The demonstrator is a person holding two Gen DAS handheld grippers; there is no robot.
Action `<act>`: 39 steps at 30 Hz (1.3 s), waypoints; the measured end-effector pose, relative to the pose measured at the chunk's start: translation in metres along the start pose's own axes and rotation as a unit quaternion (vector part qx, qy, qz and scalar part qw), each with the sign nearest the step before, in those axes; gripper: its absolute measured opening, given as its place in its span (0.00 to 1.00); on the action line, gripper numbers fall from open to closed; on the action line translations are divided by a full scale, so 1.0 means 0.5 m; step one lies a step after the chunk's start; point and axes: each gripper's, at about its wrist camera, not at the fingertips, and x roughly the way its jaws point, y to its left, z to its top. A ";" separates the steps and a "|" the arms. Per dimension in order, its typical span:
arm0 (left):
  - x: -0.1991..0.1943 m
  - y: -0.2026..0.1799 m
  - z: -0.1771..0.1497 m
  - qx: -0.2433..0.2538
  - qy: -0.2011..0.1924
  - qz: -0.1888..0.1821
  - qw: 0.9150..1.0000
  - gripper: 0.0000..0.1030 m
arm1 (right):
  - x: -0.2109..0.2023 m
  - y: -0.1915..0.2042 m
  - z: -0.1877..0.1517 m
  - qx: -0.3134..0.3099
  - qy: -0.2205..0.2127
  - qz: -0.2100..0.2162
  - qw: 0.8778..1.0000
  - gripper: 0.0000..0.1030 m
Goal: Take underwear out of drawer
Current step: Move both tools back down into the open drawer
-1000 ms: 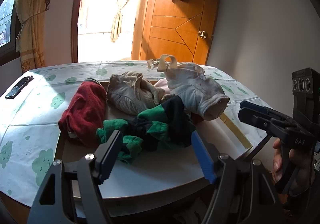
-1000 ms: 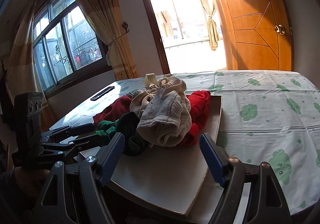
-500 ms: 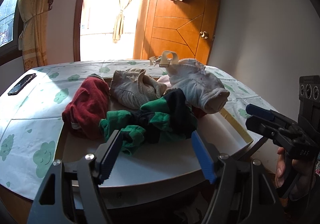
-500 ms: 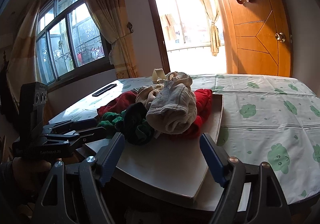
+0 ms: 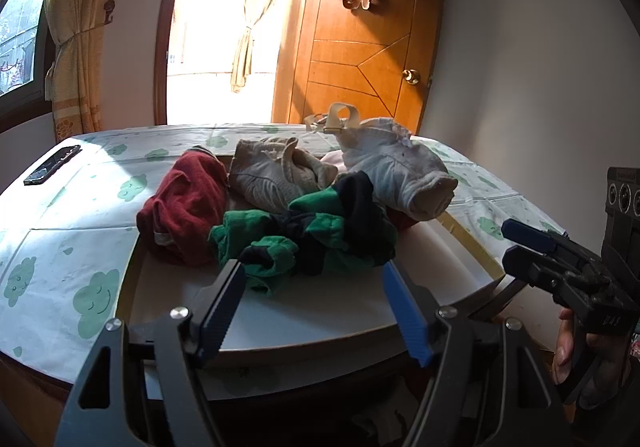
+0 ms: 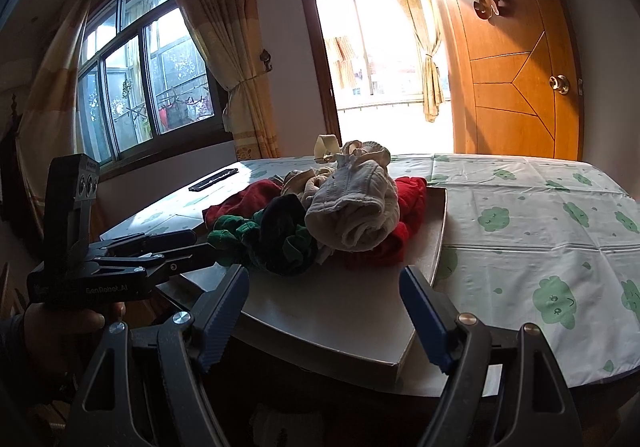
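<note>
Left gripper (image 5: 316,307) gapes wide, holding nothing, with the green-and-black underwear (image 5: 312,239) just past its tips on the open drawer (image 5: 340,311). Right gripper (image 6: 324,307) is equally wide and empty; bare drawer floor stretches ahead to the pile, front edge just beneath both grippers.

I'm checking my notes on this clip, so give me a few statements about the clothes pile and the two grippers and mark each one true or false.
1. The left gripper is open and holds nothing. True.
2. The green and black garment lies at the front of the pile in the left wrist view. True.
3. The right gripper is clamped on the white garment. False: it is open, short of the pile.
4. The pile sits directly on the tablecloth. False: it rests on the white tray.
</note>
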 end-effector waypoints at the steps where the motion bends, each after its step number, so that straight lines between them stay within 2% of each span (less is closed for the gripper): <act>1: -0.003 0.002 -0.002 -0.001 -0.001 0.000 1.000 0.70 | -0.002 0.000 -0.003 0.001 0.000 0.000 1.000 0.77; 12: -0.021 0.010 -0.027 -0.017 -0.001 -0.005 1.000 0.70 | -0.021 0.000 -0.051 0.017 0.009 -0.003 1.000 0.77; 31: -0.051 0.001 -0.065 -0.008 -0.009 0.006 1.000 0.70 | -0.052 -0.009 -0.116 0.037 0.021 -0.013 0.999 0.77; 39: -0.049 0.000 -0.086 -0.005 -0.001 0.008 1.000 0.70 | -0.056 -0.017 -0.140 0.045 0.033 -0.019 0.998 0.77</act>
